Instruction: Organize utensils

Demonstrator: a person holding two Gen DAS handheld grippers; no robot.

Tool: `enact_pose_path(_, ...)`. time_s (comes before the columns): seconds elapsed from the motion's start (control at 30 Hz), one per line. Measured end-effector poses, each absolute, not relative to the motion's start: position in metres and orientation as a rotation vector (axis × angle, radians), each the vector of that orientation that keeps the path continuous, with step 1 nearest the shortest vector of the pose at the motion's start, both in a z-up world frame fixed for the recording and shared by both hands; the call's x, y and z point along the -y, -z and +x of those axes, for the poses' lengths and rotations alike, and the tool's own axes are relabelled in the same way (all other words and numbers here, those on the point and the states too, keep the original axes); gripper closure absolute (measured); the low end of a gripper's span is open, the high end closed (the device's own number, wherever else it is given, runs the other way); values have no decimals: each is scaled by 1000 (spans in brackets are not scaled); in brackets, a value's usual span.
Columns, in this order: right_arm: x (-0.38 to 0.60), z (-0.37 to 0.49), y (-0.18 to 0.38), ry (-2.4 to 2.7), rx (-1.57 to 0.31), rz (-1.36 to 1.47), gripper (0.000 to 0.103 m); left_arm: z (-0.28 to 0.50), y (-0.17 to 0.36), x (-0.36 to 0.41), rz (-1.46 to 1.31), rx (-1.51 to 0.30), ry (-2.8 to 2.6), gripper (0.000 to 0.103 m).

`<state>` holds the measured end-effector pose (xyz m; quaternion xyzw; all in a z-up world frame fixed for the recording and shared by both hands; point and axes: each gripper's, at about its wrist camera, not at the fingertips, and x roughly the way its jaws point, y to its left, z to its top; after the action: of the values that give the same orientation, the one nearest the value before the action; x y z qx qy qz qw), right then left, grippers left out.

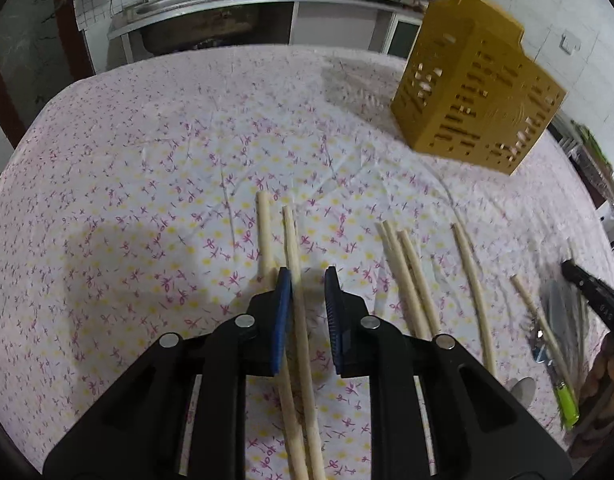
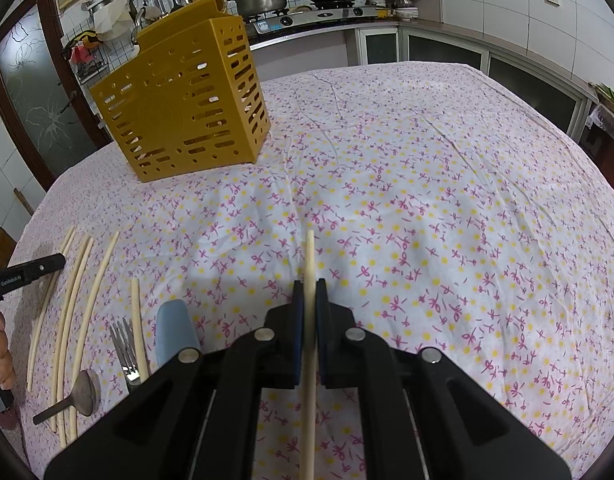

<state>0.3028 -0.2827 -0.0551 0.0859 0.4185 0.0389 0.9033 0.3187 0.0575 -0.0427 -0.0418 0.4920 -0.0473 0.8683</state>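
The right gripper (image 2: 310, 292) has its fingers clenched on one chopstick (image 2: 309, 264), tip pointing far across the flowered tabletop (image 2: 427, 184). The left gripper (image 1: 308, 280) sits with fingers released, one chopstick (image 1: 291, 240) running between the pads, a second (image 1: 263, 232) just left of them. In the right wrist view, five loose chopsticks (image 2: 91, 284) lie at near left, beside one fork (image 2: 125, 344), one spoon (image 2: 85, 392) and one blue-handled utensil (image 2: 175, 328). One yellow slotted holder (image 2: 179, 100) stands far left.
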Motion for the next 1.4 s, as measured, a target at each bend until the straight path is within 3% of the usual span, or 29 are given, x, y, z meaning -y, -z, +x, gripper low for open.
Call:
enact_pose_path(0.3, 281, 302, 56, -77, -866, 168, 97, 325, 45, -56, -75, -1024, 85, 87)
enact_pose_path(0.47, 279, 303, 55, -71, -867, 153, 97, 324, 45, -54, -57, -1010, 67, 97)
enact_pose_path(0.7, 280, 302, 47, -60, -870, 148, 97, 312, 38, -48, -32, -998, 68, 99)
enact_pose_path(1.4, 273, 289, -39, -244, -640, 252, 97, 273, -65, -25, -154, -728, 237, 99)
